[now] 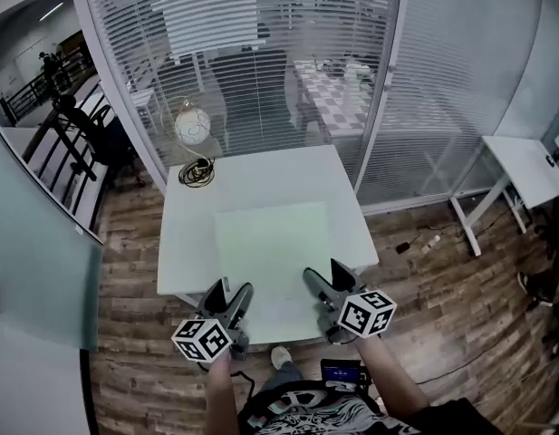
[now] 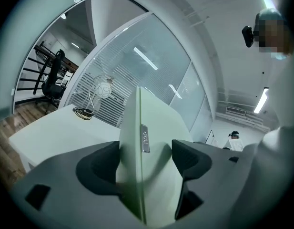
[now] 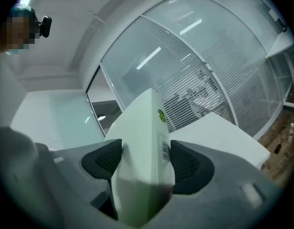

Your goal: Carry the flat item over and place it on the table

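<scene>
two grips, one pale green flat board (image 1: pixel 272 243)
my left gripper (image 1: pixel 230 295) and right gripper (image 1: pixel 329 279) clamp its near edge over the white square table (image 1: pixel 261 175); lowering unevenly could twist it loose.

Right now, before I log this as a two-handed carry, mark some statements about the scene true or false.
The left claw and right claw are both shut on the pale green board. True.
The claws grip the board's far edge. False: they hold its near edge.
A coiled cable lies on the board. False: it lies on the white table, apart from the board.
The board overlaps the table in the head view. True.
</scene>
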